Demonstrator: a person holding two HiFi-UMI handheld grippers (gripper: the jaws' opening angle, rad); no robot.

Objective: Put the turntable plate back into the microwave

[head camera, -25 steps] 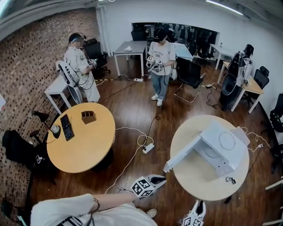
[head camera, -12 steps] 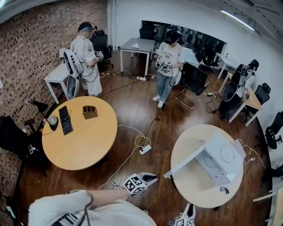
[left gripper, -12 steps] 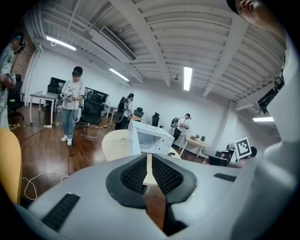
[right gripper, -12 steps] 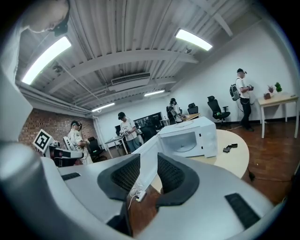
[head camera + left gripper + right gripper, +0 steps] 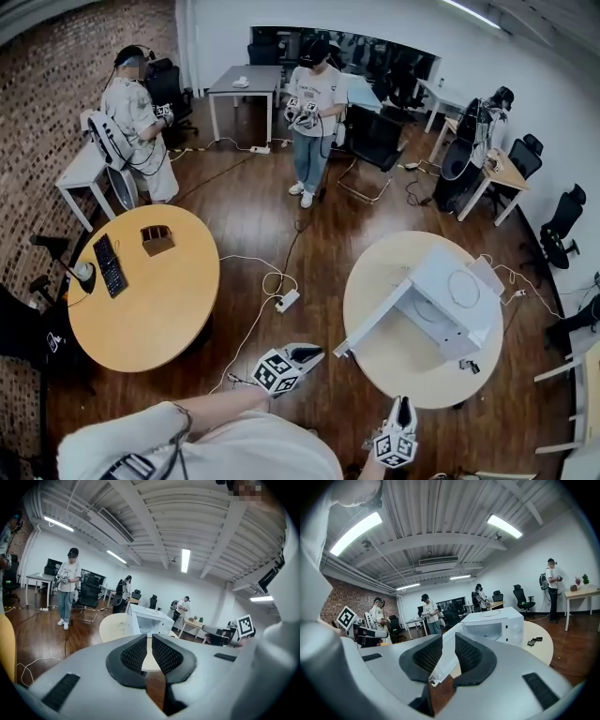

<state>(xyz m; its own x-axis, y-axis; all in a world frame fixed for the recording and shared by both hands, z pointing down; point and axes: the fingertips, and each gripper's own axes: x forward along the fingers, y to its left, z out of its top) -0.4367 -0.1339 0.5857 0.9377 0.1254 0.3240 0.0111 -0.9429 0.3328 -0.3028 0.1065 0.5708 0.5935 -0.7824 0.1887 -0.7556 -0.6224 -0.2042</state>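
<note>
Well, the right gripper point(image 5: 403, 403) has crept up to the tabletop point(image 5: 394, 370) edge near the open microwave point(image 5: 450, 300). Its jaws were just closing and are narrow and empty. The left gripper point(image 5: 317, 353) stays pinched closed, empty.

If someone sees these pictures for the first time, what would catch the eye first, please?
The white microwave stands out, on the round table at the right, with its door swung wide open and a round plate apparently lying on top. A second round table at the left bears a keyboard; farther back stand a person in pale clothes and a person in jeans.
</note>
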